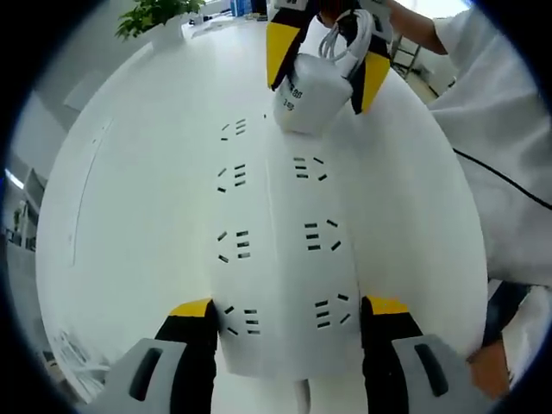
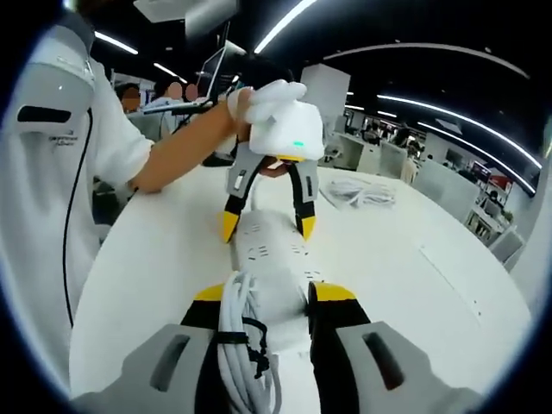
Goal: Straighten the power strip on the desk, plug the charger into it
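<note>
Nearest in the left gripper view, the left gripper (image 1: pixel 289 332), grey with black jaws tipped in yellow, stands with a jaw on either side of the near end of the long white plastic power strip (image 1: pixel 278 250). The jaw pads sit right at the strip's edges, though I cannot tell whether they press on it. The strip lies flat on the round white desk (image 1: pixel 129 224), running straight away from the camera with two rows of dark socket slots. At its far end the right gripper (image 1: pixel 326 60) is closed around the blocky white charger (image 1: pixel 309 93), which hangs just above or at the last sockets; contact is unclear from here. A bundled white cable (image 1: pixel 349 39) loops over the charger's top. A green potted plant (image 1: pixel 155 15) stands at the desk's far edge.

In the right gripper view, the charger and its coiled cord (image 2: pixel 241 345) sit between the near jaws. Across the strip, the person's white-gloved hand (image 2: pixel 263 99) holds the left gripper. A loose white cable (image 2: pixel 362 191) lies further back.
</note>
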The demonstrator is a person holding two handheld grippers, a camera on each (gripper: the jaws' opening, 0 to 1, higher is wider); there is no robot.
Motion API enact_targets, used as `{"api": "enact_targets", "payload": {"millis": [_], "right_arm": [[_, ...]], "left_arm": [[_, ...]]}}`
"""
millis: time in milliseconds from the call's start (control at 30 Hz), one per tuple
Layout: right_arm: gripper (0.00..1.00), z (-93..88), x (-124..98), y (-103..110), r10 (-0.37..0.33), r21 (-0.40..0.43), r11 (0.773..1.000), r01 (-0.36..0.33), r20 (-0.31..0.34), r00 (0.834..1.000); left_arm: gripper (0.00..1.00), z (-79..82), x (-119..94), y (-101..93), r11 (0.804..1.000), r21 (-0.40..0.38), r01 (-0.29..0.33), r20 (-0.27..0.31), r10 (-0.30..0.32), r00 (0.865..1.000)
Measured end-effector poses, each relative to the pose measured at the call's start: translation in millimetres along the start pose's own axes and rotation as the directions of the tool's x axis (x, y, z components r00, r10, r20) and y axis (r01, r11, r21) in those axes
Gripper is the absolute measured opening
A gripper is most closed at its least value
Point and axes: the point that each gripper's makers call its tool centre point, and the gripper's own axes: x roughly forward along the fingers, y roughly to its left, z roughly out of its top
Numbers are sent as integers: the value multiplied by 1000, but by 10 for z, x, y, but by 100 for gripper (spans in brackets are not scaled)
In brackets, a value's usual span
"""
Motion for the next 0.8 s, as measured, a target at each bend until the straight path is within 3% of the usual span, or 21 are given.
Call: {"api": "enact_targets", "payload": {"millis": [167, 267, 400, 600, 700, 800], "right_arm": [[30, 3, 2, 5, -1, -10, 1000, 0, -8, 1000], [31, -1, -18, 21, -6, -123, 992, 2, -36, 999], [53, -40, -44, -4, -47, -111, 993, 39, -76, 996], [63, -8, -149, -1, -79, -78, 994, 72, -89, 993], [83, -26, -189, 17, -96, 10, 995, 98, -109, 989], [88, -43, -245, 25, -110, -1, 994, 110, -122, 986]], "left_arm": [[68, 1, -1, 14, 1000, -9, -2, 5, 2, 1000], [68, 0, -2, 18, 1000, -13, -3, 13, 3, 1000], [68, -4, -4, 26, 1000, -14, -1, 42, 1, 999], [68, 4, -1, 26, 1000, -15, -3, 36, 3, 999], [68, 5, -1, 26, 1000, -15, -3, 35, 3, 999], [68, 7, -1, 28, 1000, -15, -3, 33, 4, 999]]}}
